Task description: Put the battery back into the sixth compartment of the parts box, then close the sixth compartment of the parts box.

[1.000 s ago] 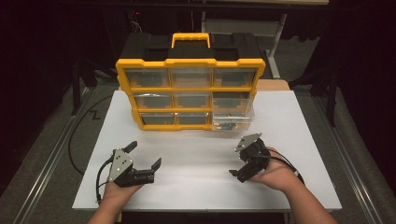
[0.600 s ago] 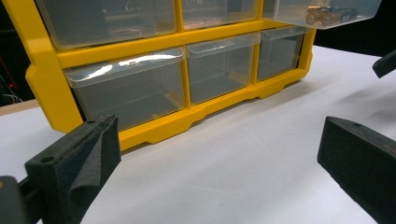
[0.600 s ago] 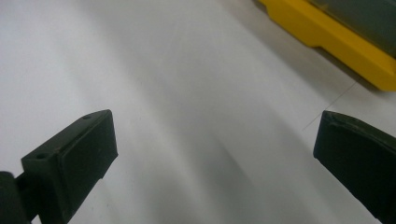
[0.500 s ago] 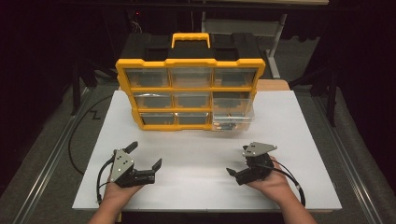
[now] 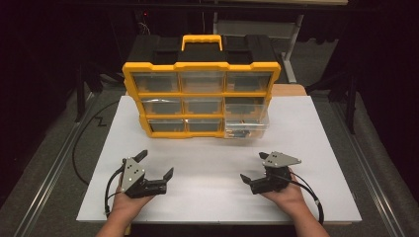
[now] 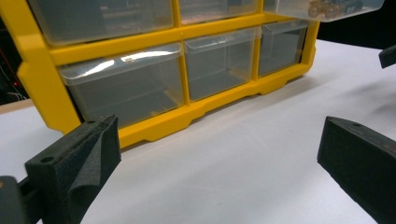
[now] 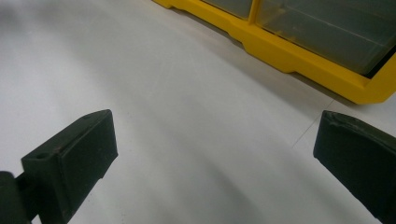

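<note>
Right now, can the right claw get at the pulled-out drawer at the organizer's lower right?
Probably yes: the right claw is open, and bare white board lies between it and the pulled-out drawer.

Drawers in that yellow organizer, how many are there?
9, in three rows of three in the yellow organizer. The bottom right drawer is pulled out; the other eight sit flush.

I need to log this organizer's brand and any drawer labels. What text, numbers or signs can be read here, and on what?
None can be read: the organizer, its pulled-out drawer, the board and both grippers, left and right, show no legible words, labels, brands, numbers or signs.
</note>
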A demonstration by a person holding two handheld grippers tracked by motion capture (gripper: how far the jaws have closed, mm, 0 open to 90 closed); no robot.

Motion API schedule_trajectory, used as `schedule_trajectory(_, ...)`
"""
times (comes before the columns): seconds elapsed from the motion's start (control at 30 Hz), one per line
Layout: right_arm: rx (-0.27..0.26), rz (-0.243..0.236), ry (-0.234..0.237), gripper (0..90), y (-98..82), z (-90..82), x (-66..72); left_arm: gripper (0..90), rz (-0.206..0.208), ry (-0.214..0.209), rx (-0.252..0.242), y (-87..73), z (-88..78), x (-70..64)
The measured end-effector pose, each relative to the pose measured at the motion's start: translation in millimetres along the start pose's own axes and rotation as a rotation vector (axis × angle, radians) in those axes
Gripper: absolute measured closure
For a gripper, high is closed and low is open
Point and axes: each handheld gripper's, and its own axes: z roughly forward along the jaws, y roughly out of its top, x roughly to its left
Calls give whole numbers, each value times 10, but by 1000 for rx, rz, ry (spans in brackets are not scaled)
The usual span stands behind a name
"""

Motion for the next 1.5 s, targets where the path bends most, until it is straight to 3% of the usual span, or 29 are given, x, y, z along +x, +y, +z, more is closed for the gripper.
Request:
schedule_trajectory(0.2,-29,12,-6,8,2,-30,12,4,26,-16,9,-8,7,-18)
schedule_trajectory(0.53,-34,30,-27,17,-24,-11,10,4,17,-20,-1,-2,9,-1)
schedule_trajectory(0.73,-43,41,-9,103,-34,-14,3,4,9,-29,0,-5,2,0)
schedule_trajectory(0.93,-83,63,9,271,-28,-55,6,4,16,-30,-10,7,-19,6)
schedule_trajectory(1.07,-100,64,-1,390,-22,-88,31,4,20,-33,-15,19,-32,-3)
schedule_trajectory(1.17,-107,84,-30,541,-25,-113,40,4,21,-36,-18,24,-27,-13)
schedule_trajectory(1.3,-114,92,-60,672,-23,-126,38,4,22,-37,-12,21,-19,-10)
schedule_trajectory(1.5,-106,90,-58,875,16,-132,56,4,23,-36,-13,19,-21,-7)
